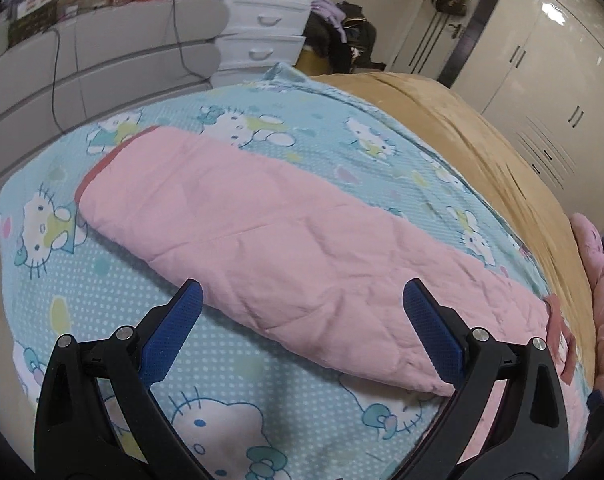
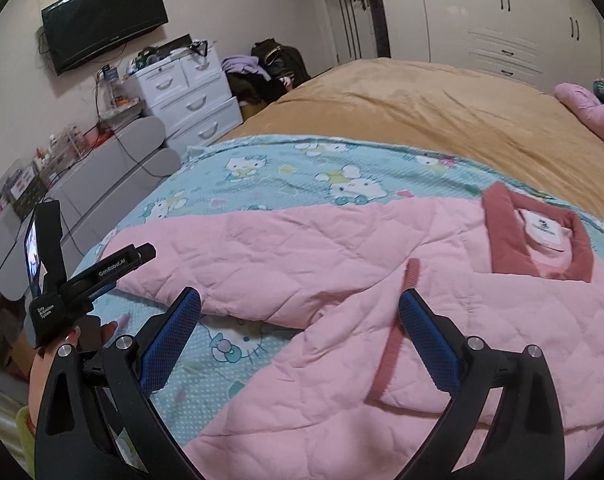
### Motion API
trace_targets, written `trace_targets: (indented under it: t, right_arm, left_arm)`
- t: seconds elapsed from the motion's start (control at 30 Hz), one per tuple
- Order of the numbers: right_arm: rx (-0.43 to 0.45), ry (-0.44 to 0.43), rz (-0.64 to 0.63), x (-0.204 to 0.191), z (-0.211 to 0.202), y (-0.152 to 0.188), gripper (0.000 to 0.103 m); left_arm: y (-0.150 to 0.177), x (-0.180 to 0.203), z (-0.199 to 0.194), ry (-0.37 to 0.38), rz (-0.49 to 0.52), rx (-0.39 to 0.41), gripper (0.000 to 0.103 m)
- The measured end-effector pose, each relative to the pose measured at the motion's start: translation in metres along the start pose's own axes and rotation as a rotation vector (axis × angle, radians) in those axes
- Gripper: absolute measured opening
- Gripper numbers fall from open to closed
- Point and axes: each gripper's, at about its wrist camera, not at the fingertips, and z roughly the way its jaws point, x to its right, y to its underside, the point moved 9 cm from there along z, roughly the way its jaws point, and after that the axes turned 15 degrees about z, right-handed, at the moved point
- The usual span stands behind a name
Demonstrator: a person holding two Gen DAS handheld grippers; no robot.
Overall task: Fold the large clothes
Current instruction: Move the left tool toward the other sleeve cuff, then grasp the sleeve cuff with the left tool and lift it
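A pink quilted garment (image 1: 285, 240) with dark red trim lies on the bed as a long folded strip. My left gripper (image 1: 302, 292) is open and empty, hovering over its near edge. In the right wrist view the same garment (image 2: 382, 280) shows its dark red collar (image 2: 538, 240) with a white label and a sleeve folded across. My right gripper (image 2: 299, 300) is open and empty above the garment's front edge. The left gripper (image 2: 101, 276) shows at the left of that view, held in a hand.
A blue cartoon-cat sheet (image 1: 229, 380) covers the near bed over a tan blanket (image 2: 422, 112). A white drawer unit (image 2: 189, 92), grey cabinets (image 1: 101, 72), a wall TV (image 2: 101, 16), white wardrobes (image 2: 502, 16) and a pink bundle (image 2: 594, 108) surround it.
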Motion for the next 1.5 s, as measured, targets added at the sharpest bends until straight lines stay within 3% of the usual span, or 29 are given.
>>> trace_targets:
  t: [0.37,0.57,0.73,0.77,0.83,0.87,0.9,1.0,1.33,1.5]
  right_arm:
    - [-0.071,-0.011,-0.020,-0.008,0.029,0.022,0.099]
    - [-0.099,-0.023,-0.037,-0.008,0.034,0.037,0.099]
    - [-0.103,-0.018,-0.012,0.002,0.034,0.041,0.099]
    - [-0.101,-0.018,-0.007,0.005,0.032,0.041,0.099]
    - [-0.093,-0.018,0.003,0.009,0.030,0.041,0.099]
    - [-0.089,-0.021,0.011,0.012,0.028,0.040,0.099]
    - [-0.084,-0.025,0.023,0.014,0.025,0.040,0.099]
    - [-0.072,-0.026,0.051,0.024,0.016,0.041,0.099]
    - [0.006,0.012,0.131,0.065,-0.033,0.032,0.099]
    - [0.065,0.018,0.172,0.087,-0.064,0.025,0.099]
  left_arm:
    - [0.009,-0.041,0.020,-0.051,-0.146,-0.017,0.094]
    - [0.014,-0.071,0.052,-0.060,-0.287,-0.047,0.094]
    - [0.003,-0.083,0.064,-0.064,-0.352,0.034,0.094]
    - [0.002,-0.082,0.063,-0.056,-0.351,0.048,0.092]
    - [0.000,-0.082,0.059,-0.021,-0.365,0.087,0.063]
    - [-0.002,-0.082,0.056,-0.005,-0.373,0.106,0.042]
    - [-0.004,-0.082,0.051,0.004,-0.372,0.130,0.031]
    - [-0.020,-0.071,0.033,0.040,-0.314,0.209,0.016]
    - [-0.075,-0.001,-0.073,0.174,-0.137,0.459,0.013]
    - [-0.086,0.042,-0.115,0.236,-0.058,0.540,0.013]
